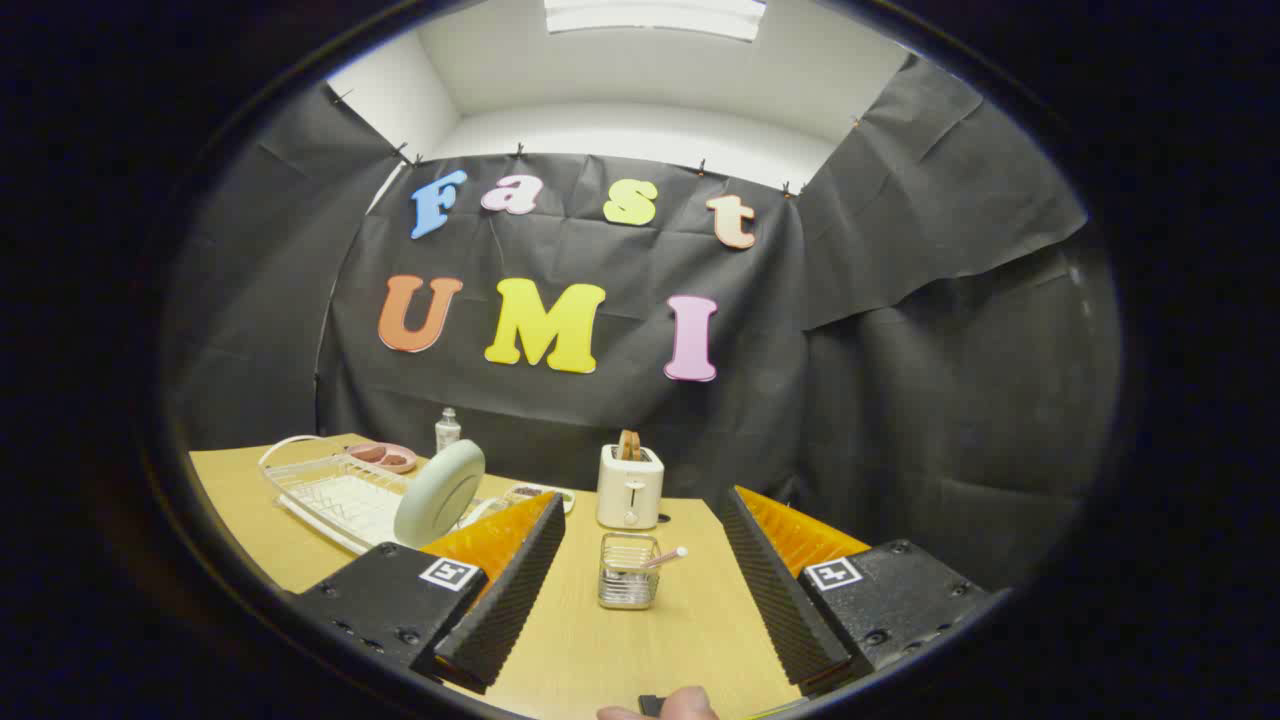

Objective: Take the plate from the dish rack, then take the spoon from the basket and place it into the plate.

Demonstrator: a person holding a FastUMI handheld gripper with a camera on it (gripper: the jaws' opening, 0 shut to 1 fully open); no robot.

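Note:
A pale round plate point(439, 492) stands on edge in the white wire dish rack point(330, 490), left of my left finger and beyond it. A small wire basket point(627, 571) sits on the wooden table between my fingers and a little ahead, with a pink-handled spoon point(664, 557) leaning out of it to the right. My gripper point(640, 560) is open, its two fingers spread wide to either side of the basket, and nothing is held.
A white toaster point(630, 486) with a slice of toast stands behind the basket. A pink dish point(382, 457) and a small bottle point(447, 429) sit at the back left. A small flat dish point(535, 493) lies by the rack. A fingertip point(690, 704) shows below.

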